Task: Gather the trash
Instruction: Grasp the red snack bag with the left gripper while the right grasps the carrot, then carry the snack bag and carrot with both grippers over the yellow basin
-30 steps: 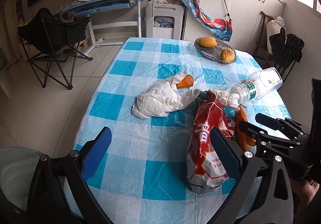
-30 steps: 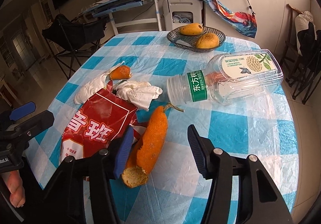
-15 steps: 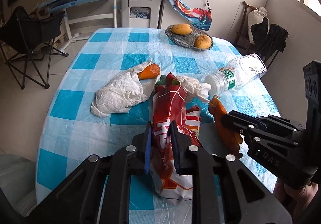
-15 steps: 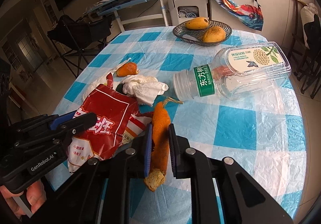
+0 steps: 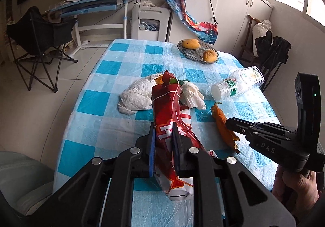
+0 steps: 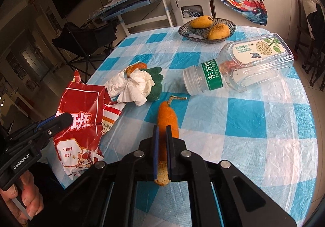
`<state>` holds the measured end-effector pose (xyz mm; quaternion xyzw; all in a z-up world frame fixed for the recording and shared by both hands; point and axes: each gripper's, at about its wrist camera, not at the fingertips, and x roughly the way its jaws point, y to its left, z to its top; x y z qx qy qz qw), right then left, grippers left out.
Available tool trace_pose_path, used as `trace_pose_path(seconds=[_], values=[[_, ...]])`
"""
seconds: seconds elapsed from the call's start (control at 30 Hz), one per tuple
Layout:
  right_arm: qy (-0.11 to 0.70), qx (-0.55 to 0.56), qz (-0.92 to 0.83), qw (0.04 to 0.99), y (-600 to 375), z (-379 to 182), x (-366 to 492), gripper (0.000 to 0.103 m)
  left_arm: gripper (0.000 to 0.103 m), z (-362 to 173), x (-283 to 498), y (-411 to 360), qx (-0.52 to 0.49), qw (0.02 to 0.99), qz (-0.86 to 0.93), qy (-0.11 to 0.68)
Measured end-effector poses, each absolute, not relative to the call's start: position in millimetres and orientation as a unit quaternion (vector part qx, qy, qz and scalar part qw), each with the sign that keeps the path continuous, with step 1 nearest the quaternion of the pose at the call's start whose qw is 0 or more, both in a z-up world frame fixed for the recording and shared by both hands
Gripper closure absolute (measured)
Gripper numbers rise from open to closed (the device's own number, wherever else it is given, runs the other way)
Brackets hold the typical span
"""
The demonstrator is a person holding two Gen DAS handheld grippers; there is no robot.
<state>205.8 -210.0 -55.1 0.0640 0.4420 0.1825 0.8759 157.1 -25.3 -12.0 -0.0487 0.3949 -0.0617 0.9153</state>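
Note:
A red snack bag (image 5: pixel 172 125) (image 6: pixel 81 121) is pinched in my left gripper (image 5: pixel 164 133), which is shut on it and holds it tilted above the checked tablecloth (image 5: pixel 113 125). My right gripper (image 6: pixel 161 135) is shut on an orange peel (image 6: pixel 167 117) with a dry stem; the same orange peel (image 5: pixel 222 123) shows in the left wrist view. Behind them lie crumpled white tissues (image 6: pixel 136 86) (image 5: pixel 140 96), a green scrap (image 6: pixel 156 82), a small orange piece (image 6: pixel 138 66) and an empty plastic bottle (image 6: pixel 239 66) (image 5: pixel 237 86) on its side.
A glass dish (image 5: pixel 191 55) (image 6: pixel 186 30) with two mangoes stands at the table's far side. A folding chair (image 5: pixel 38 39), a desk (image 5: pixel 91 5) and white cupboards (image 5: pixel 233 9) ring the table. A pale bin rim (image 5: pixel 18 176) shows at lower left.
Both grippers went from open to shut: the left onto the red bag, the right onto the orange peel. The bag has since been lifted and tilted up off the cloth.

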Motion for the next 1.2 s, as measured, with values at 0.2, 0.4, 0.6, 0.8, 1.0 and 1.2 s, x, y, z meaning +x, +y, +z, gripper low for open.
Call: trace_pose_path(seconds=[0.2, 0.4, 0.6, 0.8, 1.0, 1.2], values=[[0.447, 0.048, 0.176, 0.876, -202, -59, 208, 0.053, 0.089, -13, 157, -9, -0.081, 0.911, -0.059, 0.399], [0.465, 0.028, 0.177, 0.867, -194, -68, 206, 0.067, 0.089, -17, 158, 17, -0.149, 0.900, -0.057, 0.406], [0.453, 0.044, 0.176, 0.873, -201, -62, 198, 0.083, 0.089, -13, 148, 30, -0.219, 0.895, -0.094, 0.377], [0.432, 0.061, 0.183, 0.881, -206, -50, 186, 0.084, 0.089, -21, 141, 44, -0.285, 0.875, -0.112, 0.375], [0.410, 0.073, 0.200, 0.887, -207, -38, 173, 0.084, 0.089, -17, 128, 39, -0.232, 0.897, -0.072, 0.370], [0.361, 0.061, 0.225, 0.903, -202, -15, 144, 0.084, 0.089, 3, 109, 9, -0.145, 0.925, -0.074, 0.344]])
